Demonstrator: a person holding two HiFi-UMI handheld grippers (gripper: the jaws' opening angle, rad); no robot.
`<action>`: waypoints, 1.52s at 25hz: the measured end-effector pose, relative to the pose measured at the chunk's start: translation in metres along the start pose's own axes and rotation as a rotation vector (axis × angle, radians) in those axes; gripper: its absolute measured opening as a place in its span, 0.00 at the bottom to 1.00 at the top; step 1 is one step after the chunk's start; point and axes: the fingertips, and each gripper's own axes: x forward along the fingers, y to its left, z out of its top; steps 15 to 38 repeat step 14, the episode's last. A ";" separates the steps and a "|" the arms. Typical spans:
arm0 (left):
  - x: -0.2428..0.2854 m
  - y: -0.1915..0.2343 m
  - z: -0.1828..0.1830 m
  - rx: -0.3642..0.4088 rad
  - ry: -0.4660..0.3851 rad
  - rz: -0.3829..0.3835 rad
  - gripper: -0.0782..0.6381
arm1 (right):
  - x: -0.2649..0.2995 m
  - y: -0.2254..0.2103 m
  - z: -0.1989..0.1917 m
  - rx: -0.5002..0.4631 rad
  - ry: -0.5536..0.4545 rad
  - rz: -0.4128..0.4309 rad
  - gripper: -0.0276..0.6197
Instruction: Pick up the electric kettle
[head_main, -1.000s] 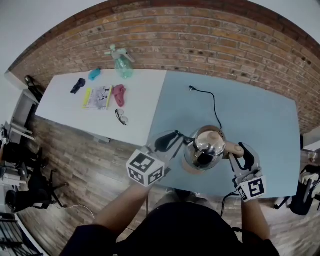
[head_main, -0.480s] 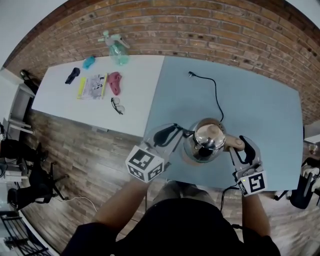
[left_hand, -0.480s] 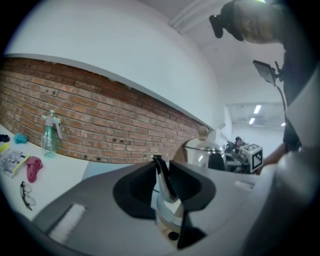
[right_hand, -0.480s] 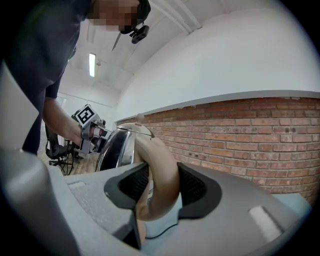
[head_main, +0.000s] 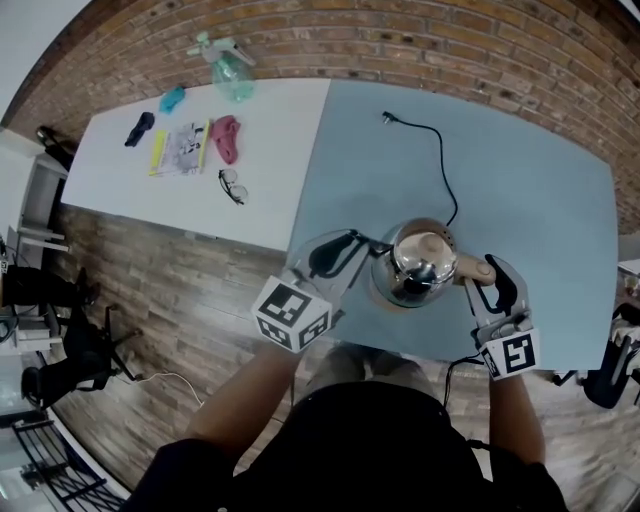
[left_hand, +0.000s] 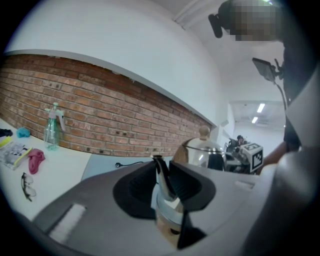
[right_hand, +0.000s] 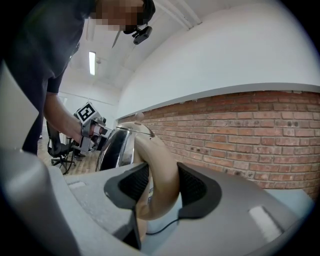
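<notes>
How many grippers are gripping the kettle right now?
2. The left gripper is shut on the shiny steel electric kettle's spout; the right gripper is shut on its curved beige handle.

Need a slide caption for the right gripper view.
Right tongs clamp the electric kettle by its tan handle; brick wall behind.

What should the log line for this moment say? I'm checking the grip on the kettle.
left gripper: shut on spout | right gripper: shut on handle | kettle: upright, over blue table

No legible text, label, brand or number anywhere.
</notes>
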 end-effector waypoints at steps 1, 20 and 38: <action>0.000 -0.001 -0.002 -0.006 0.003 0.001 0.23 | -0.001 0.001 -0.002 -0.002 0.005 0.002 0.32; 0.001 -0.001 -0.003 -0.012 0.009 -0.008 0.23 | -0.001 0.000 -0.002 -0.021 0.014 0.001 0.32; 0.001 -0.001 -0.003 -0.012 0.009 -0.008 0.23 | -0.001 0.000 -0.002 -0.021 0.014 0.001 0.32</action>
